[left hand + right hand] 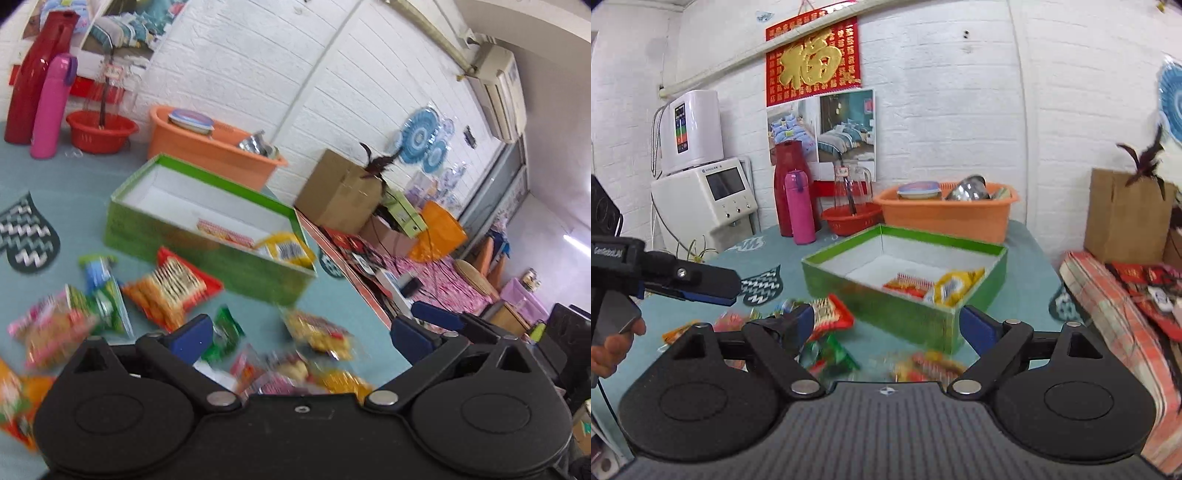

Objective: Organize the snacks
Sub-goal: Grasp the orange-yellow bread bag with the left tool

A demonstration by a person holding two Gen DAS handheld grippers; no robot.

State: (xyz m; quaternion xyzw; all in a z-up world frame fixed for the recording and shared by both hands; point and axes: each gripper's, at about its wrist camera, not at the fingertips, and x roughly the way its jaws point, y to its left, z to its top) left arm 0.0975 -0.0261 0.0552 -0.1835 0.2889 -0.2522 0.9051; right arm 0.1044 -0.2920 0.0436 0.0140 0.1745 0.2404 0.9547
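Snacks (pixel 173 291): bright crinkly packets, blurred | left claw (pixel 299 332): apart | right claw (pixel 888 325): apart

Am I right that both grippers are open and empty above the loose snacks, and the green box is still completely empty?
Not quite. The green box is not empty: the right wrist view shows a yellow packet and a red packet lying inside it at one end. The rest holds: the left gripper and right gripper are both open with nothing between their fingers, above the loose snacks.
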